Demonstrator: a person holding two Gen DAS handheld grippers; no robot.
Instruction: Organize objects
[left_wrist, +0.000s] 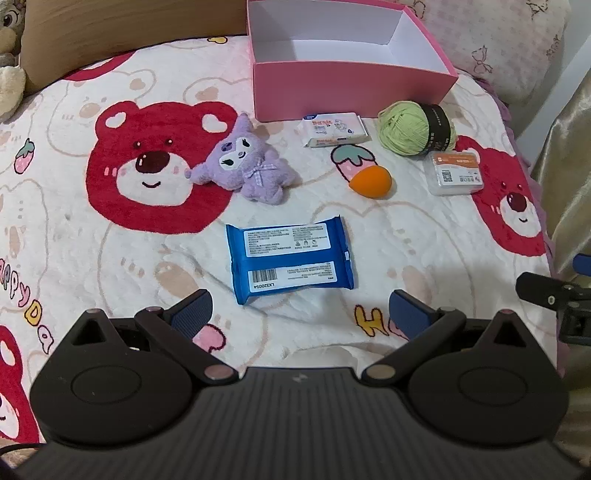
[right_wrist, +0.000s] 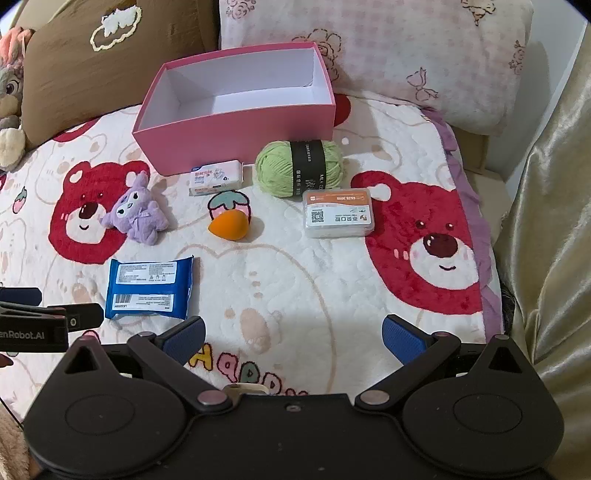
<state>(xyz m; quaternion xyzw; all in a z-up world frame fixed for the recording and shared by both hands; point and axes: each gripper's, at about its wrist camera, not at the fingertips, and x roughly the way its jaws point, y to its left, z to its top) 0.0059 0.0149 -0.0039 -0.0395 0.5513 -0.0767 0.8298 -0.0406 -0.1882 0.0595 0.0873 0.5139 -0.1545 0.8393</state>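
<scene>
An empty pink box (left_wrist: 351, 88) (right_wrist: 236, 129) stands at the back of the bear blanket. In front of it lie a small white tissue pack (left_wrist: 336, 129) (right_wrist: 216, 177), a green yarn ball (left_wrist: 413, 127) (right_wrist: 299, 168), a clear plastic case (left_wrist: 456, 171) (right_wrist: 338, 212), an orange sponge egg (left_wrist: 371, 181) (right_wrist: 229, 225), a purple plush (left_wrist: 247, 162) (right_wrist: 138, 216) and a blue wipes pack (left_wrist: 291, 258) (right_wrist: 149, 288). My left gripper (left_wrist: 299, 314) is open and empty, just short of the blue pack. My right gripper (right_wrist: 293, 336) is open and empty over bare blanket.
A brown cushion (right_wrist: 110, 55) and a pink pillow (right_wrist: 406, 55) lie behind the box. A grey plush (right_wrist: 9, 92) sits at the far left. Gold fabric (right_wrist: 546, 221) hangs beyond the blanket's right edge. The left gripper's side shows in the right wrist view (right_wrist: 37, 325).
</scene>
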